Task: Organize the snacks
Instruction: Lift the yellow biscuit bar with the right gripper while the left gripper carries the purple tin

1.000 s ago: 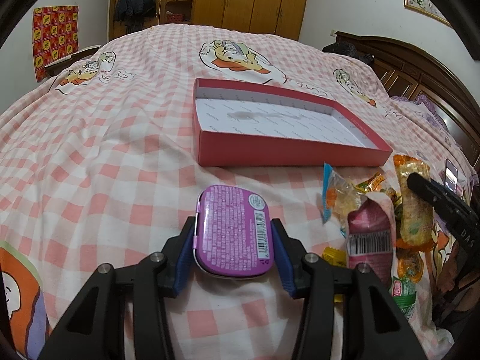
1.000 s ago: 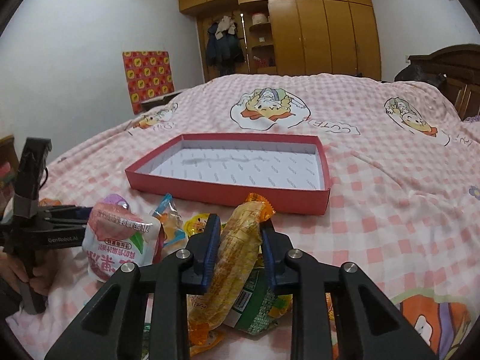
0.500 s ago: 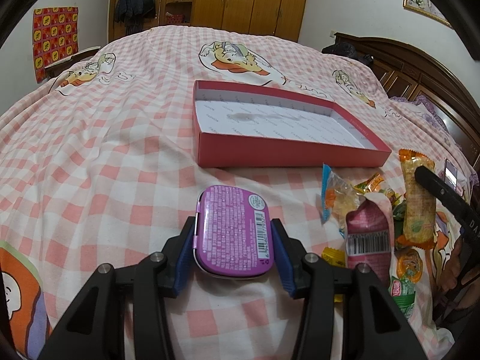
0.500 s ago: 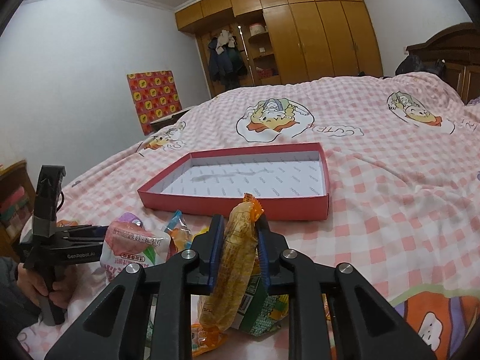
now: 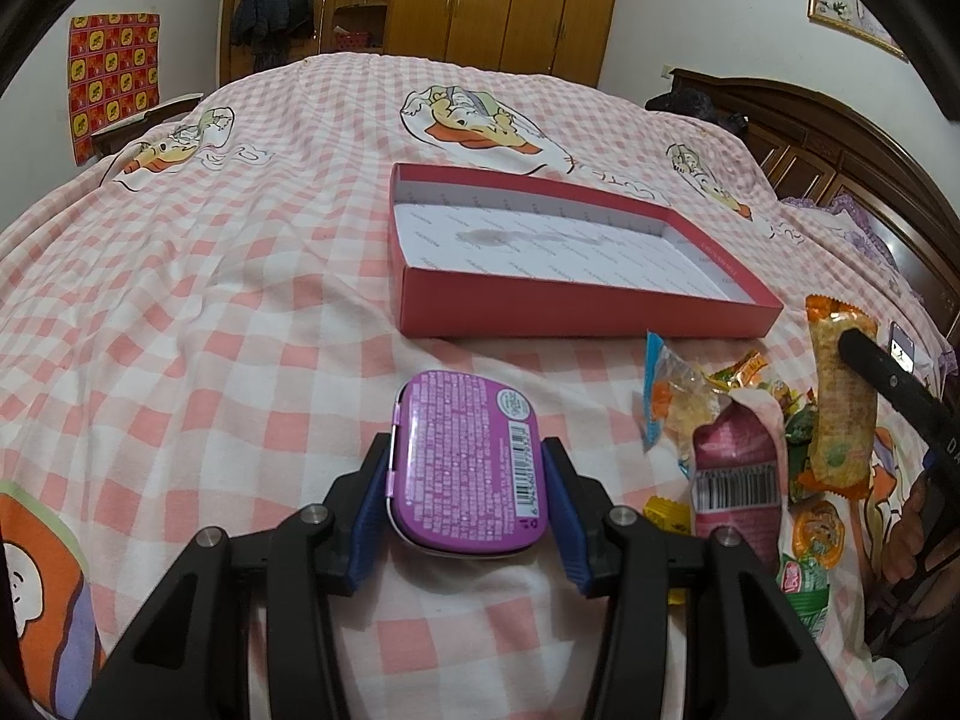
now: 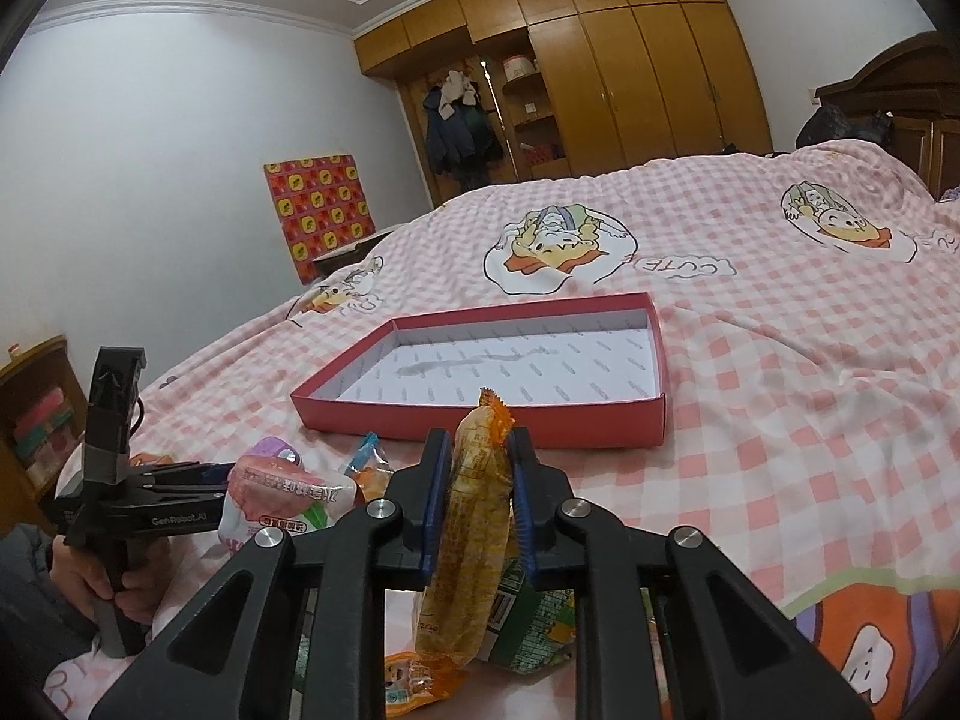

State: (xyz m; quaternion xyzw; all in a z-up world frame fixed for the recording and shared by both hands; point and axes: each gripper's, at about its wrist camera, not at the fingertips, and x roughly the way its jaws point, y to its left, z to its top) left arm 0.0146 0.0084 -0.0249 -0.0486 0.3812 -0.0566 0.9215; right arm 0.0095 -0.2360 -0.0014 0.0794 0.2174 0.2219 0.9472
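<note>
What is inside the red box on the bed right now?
Nothing: the red box holds no snacks. Its white printed lining shows only a faint grey smudge. The near wall hides a thin strip of floor just behind it in both views.

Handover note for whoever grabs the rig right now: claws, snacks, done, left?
Left claw: shut on the purple tin, low over the bedspread.
Right claw: shut on the long yellow snack bar, lifted out of the pile.
Red box: empty, on the bed beyond both claws.
Loose: pink pouch, clear candy bag, green packet and small sweets.
Done: nothing boxed.
Left: box both held items, then the pile.
</note>
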